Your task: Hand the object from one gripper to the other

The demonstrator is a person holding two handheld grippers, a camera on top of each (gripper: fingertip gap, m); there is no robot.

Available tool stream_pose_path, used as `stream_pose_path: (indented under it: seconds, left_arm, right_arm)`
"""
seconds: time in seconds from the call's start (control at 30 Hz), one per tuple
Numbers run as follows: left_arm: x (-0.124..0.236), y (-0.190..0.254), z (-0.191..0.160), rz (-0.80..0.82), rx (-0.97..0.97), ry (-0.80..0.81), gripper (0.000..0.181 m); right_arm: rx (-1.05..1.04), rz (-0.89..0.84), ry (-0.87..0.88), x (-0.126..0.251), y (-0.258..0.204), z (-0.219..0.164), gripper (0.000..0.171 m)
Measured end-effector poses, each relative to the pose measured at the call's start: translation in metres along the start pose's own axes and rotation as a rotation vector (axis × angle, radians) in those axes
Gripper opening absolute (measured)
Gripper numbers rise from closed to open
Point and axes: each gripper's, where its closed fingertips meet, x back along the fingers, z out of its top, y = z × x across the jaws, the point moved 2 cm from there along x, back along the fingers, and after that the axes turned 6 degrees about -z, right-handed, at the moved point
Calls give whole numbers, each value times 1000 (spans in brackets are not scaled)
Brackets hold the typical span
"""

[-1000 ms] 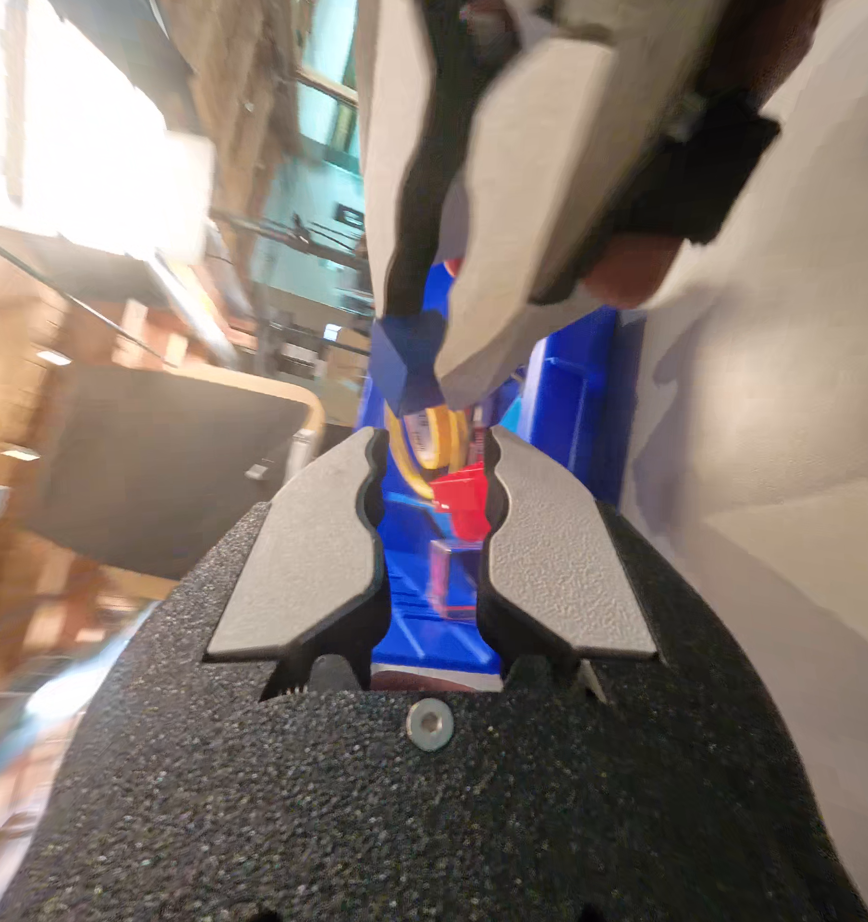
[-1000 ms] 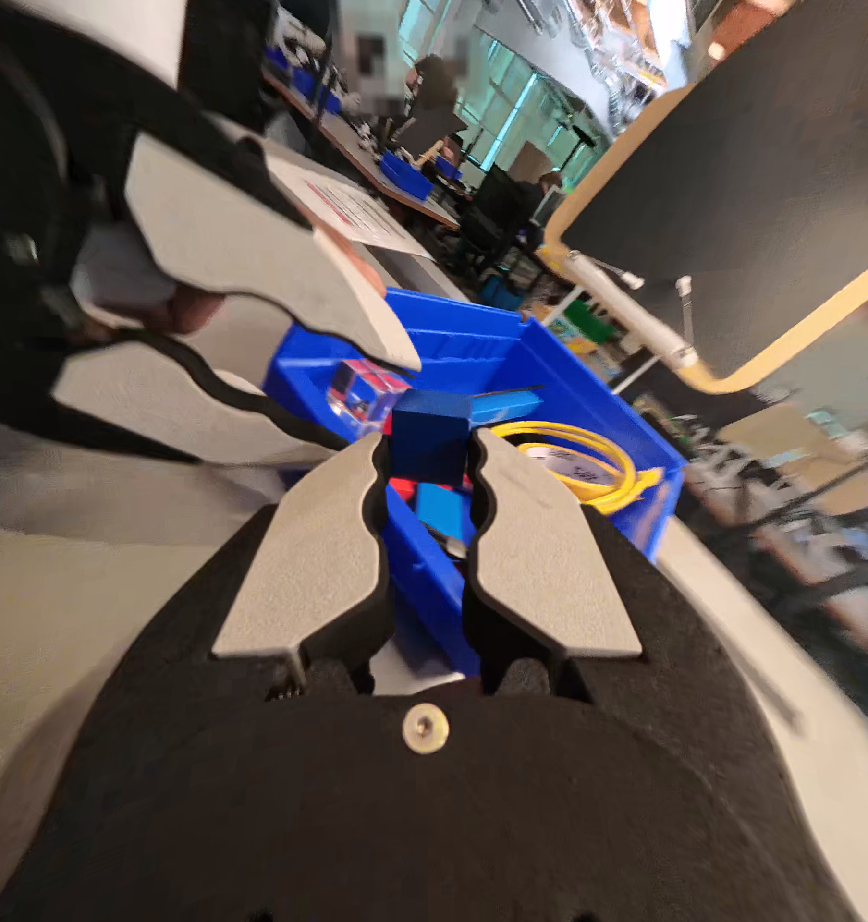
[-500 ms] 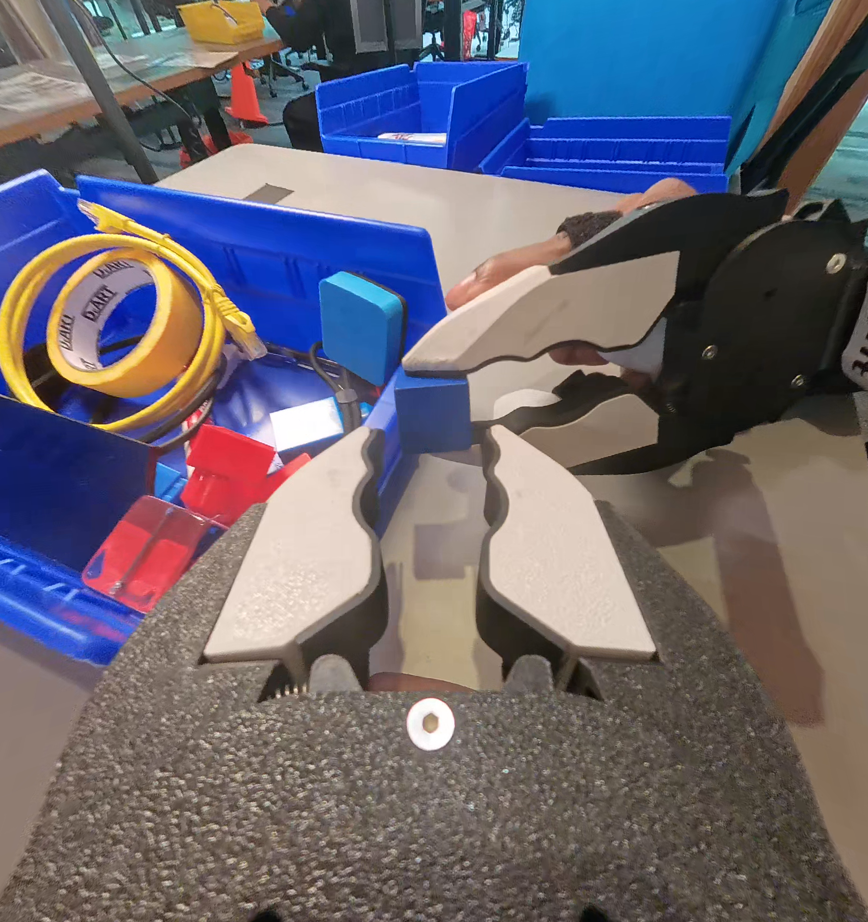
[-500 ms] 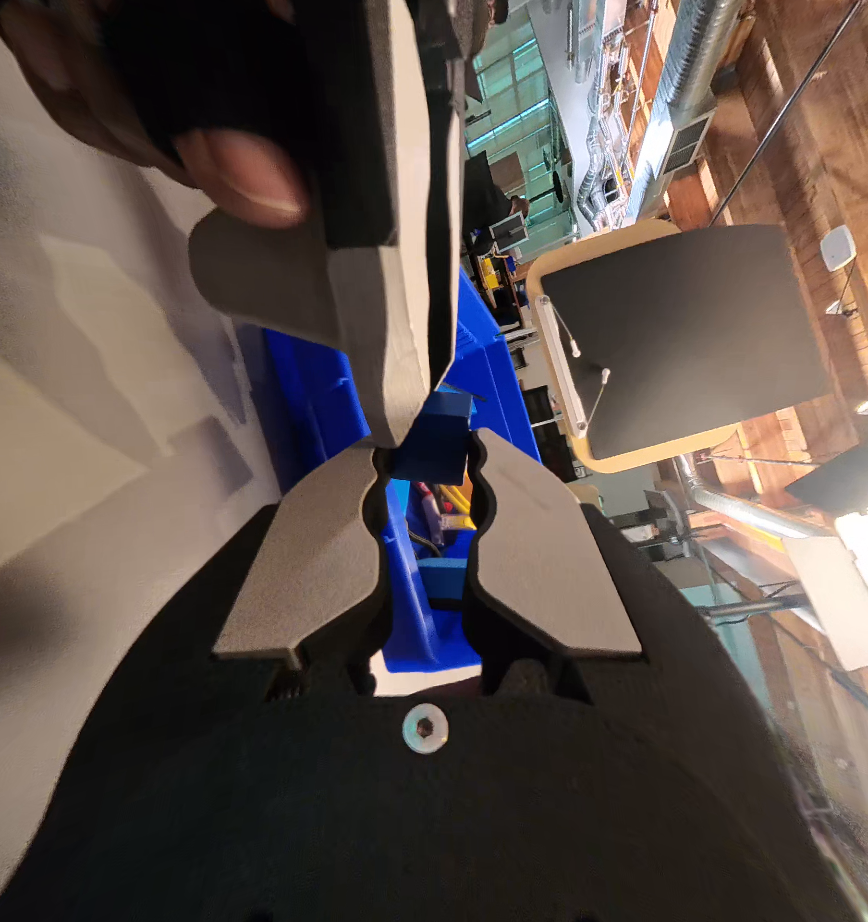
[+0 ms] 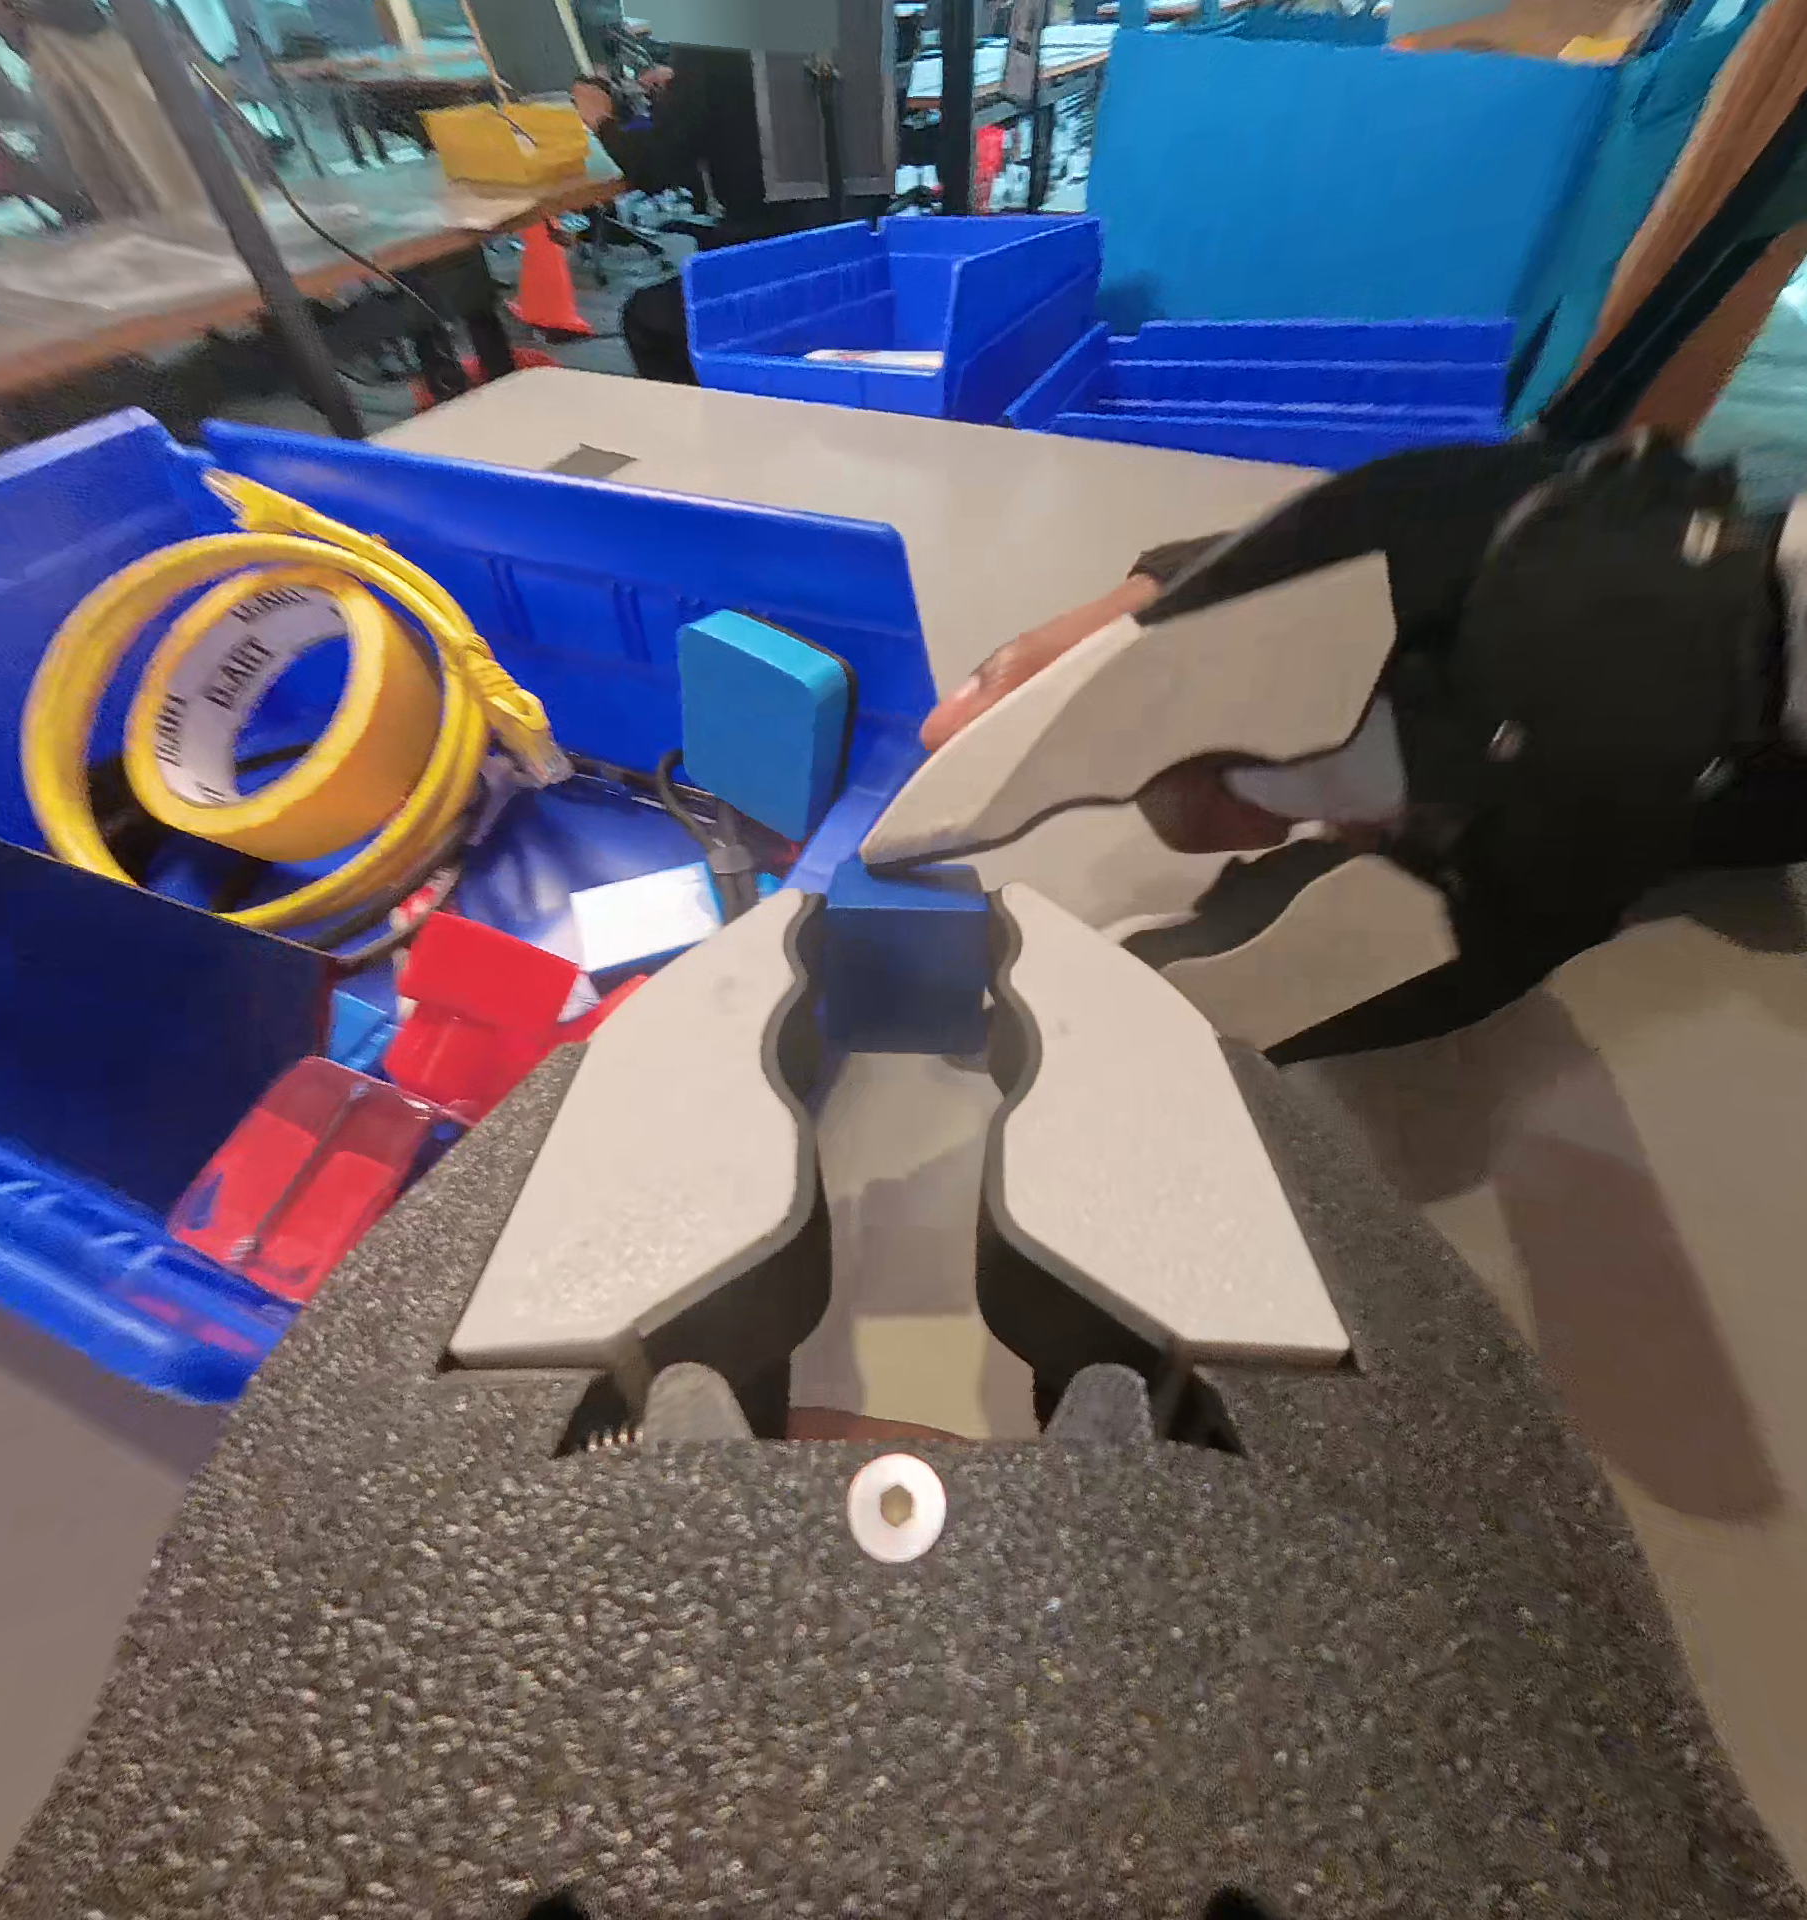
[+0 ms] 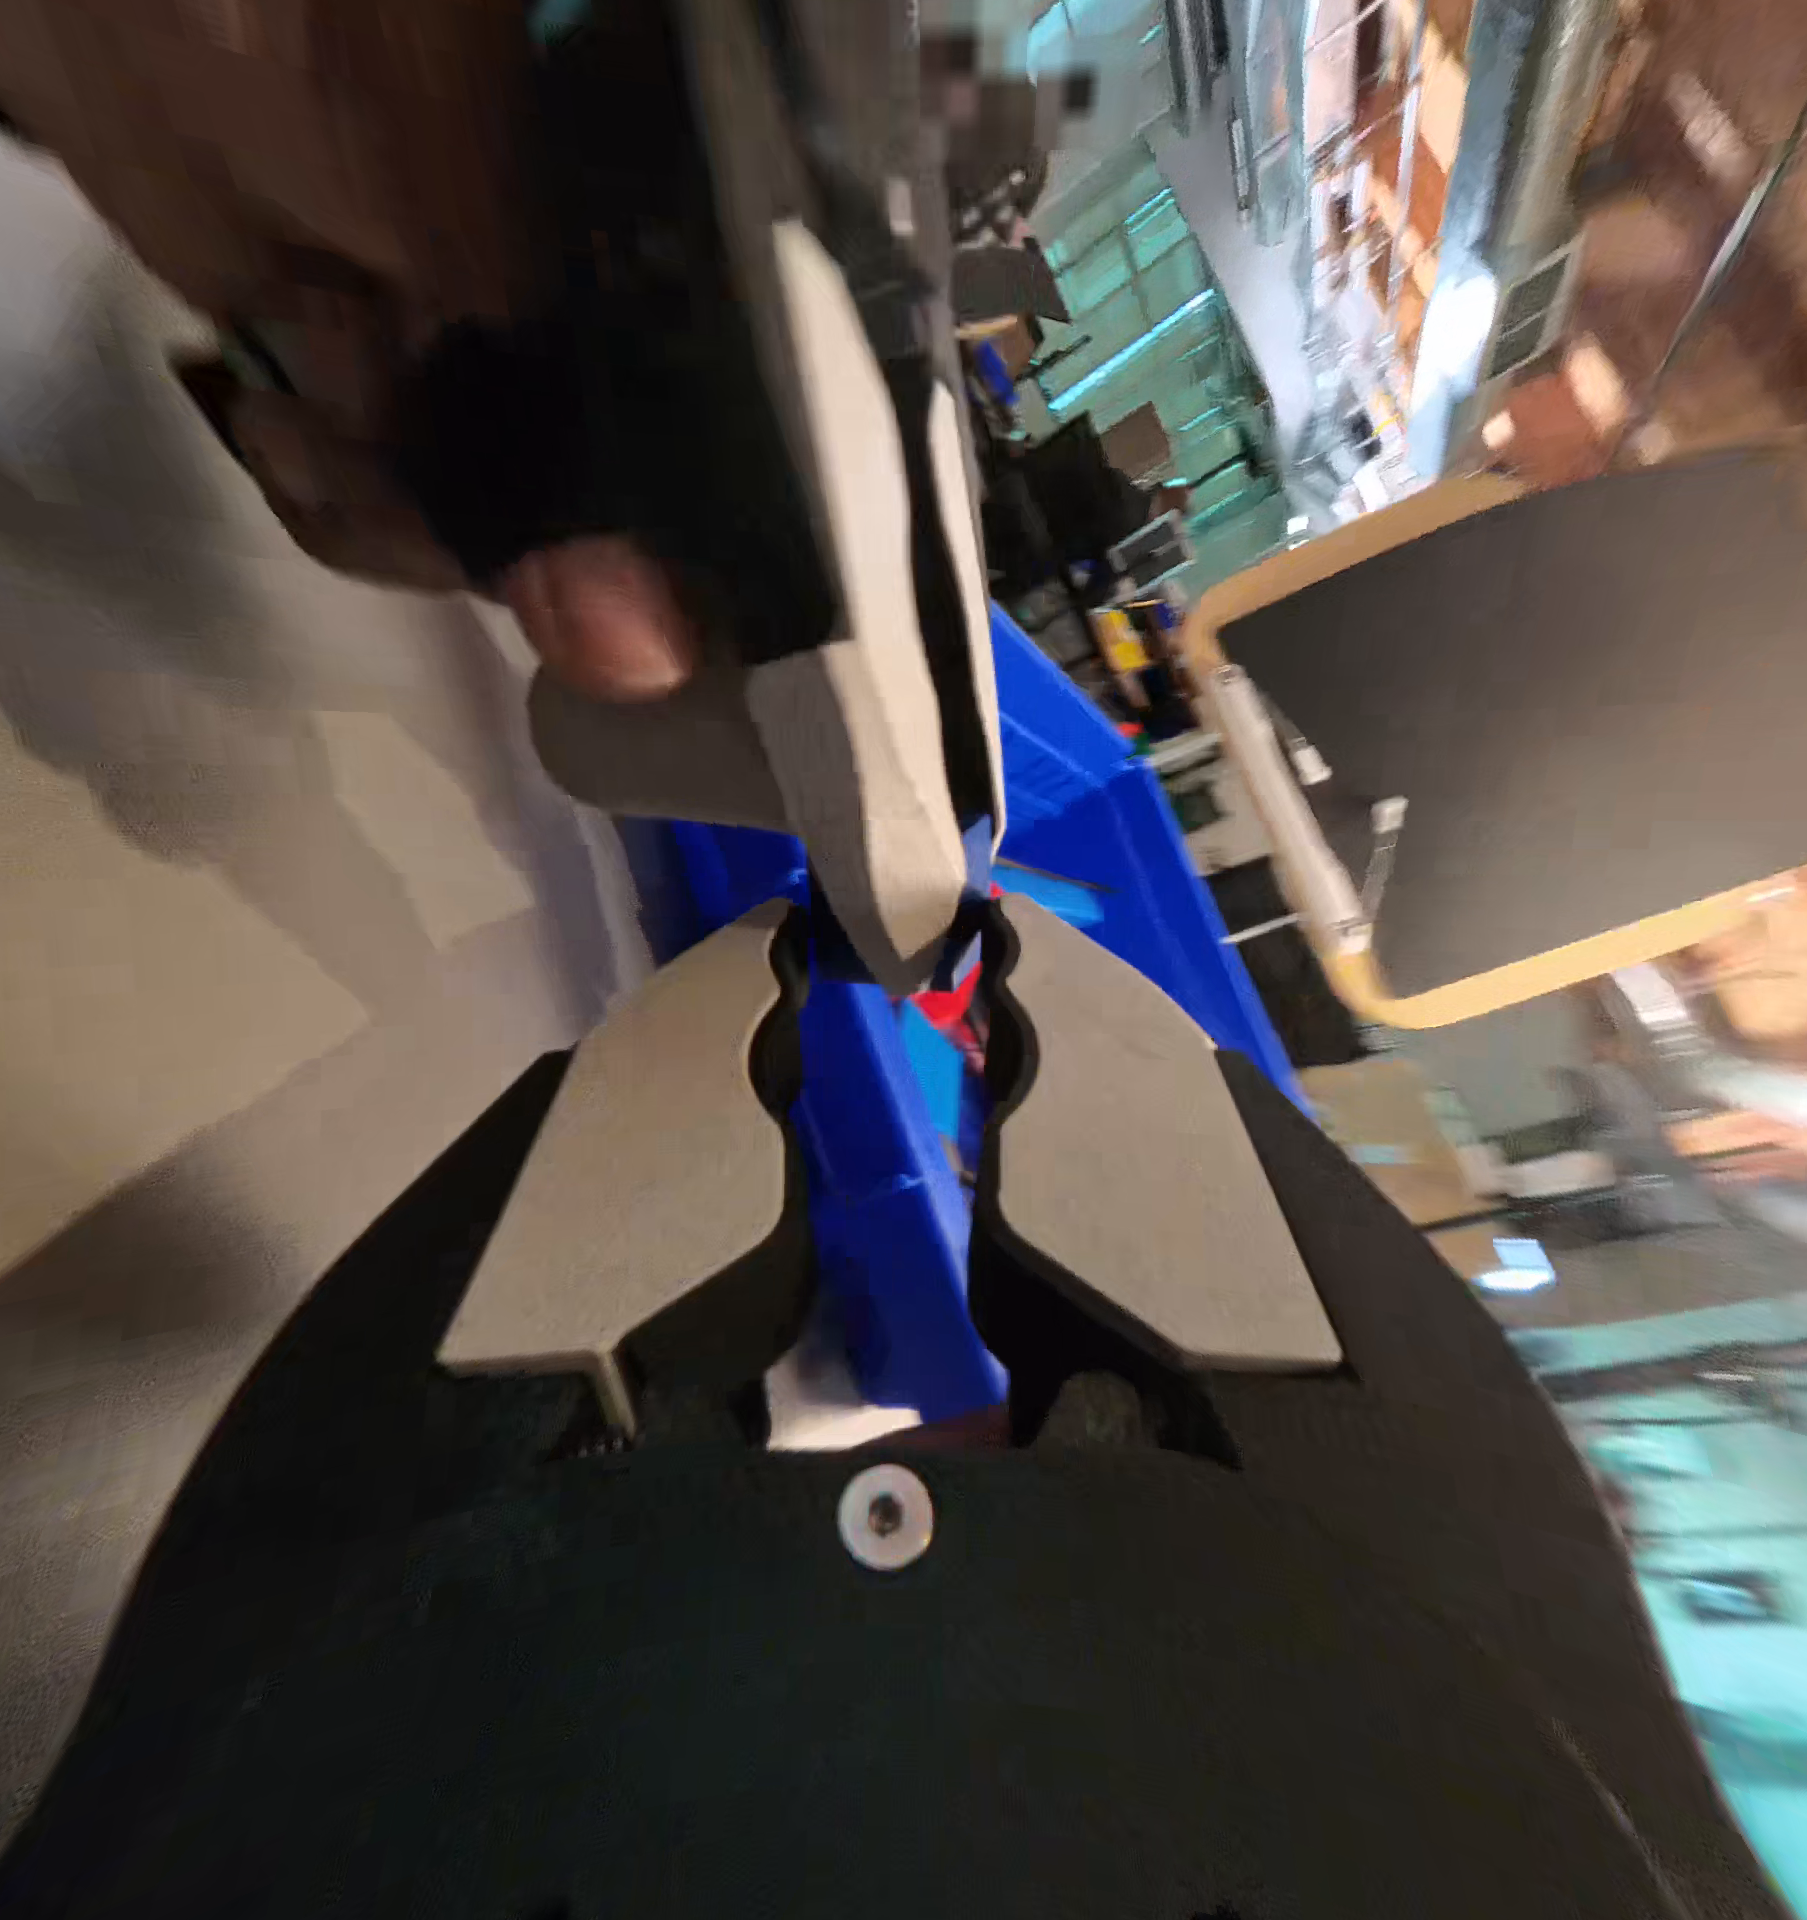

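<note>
A dark blue block [image 5: 904, 966] sits between the fingers of my left gripper [image 5: 904, 904], which is shut on its sides. The right gripper reaches in from the right in the left wrist view. Its upper finger [image 5: 1138, 717] rests on the block's top and its lower finger [image 5: 1294, 966] lies beneath. In the right wrist view my right gripper [image 6: 894, 914] stays narrow around the block. The left gripper's grey fingers [image 6: 878, 810] come down from above and hide most of the block. The block is held above the grey table [image 5: 1657, 1299], beside the blue bin [image 5: 587, 582].
The blue bin on the left holds a yellow tape roll [image 5: 275, 717], a yellow cable [image 5: 463, 665], a light blue block [image 5: 759, 717] and red pieces [image 5: 483, 987]. More blue bins [image 5: 878, 312] stand at the table's far edge. A black board [image 6: 1553, 707] stands beyond the bin.
My left gripper has moved forward around the blue block and closed on it. The right gripper keeps about the same width around the block.
</note>
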Motion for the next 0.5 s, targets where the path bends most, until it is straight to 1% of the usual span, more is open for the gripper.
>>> stream_pose_path:
  seconds: [0.1, 0.17, 0.3, 0.33, 0.4, 0.5]
  left_arm:
    - [5, -9, 5, 140, -215, -18, 30]
    - [9, -10, 11, 219, -367, -18, 29]
    - [14, -5, 22, 338, -662, -21, 29]
    - [14, -3, 23, 371, -743, -32, 29]
    - [11, 1, 22, 426, -902, -72, 30]
    - [4, 8, 16, 453, -1043, -130, 29]
  right_arm:
    - [-399, 188, 28, 4, 6, 3, 37]
    - [-624, 302, 29, 6, 12, 1, 43]
    - [-1042, 523, 64, 11, 22, 5, 47]
    - [-1121, 563, 67, 11, 23, 6, 49]
    - [-1214, 604, 67, 10, 22, 5, 53]
    - [-1237, 634, 52, 8, 12, 8, 55]
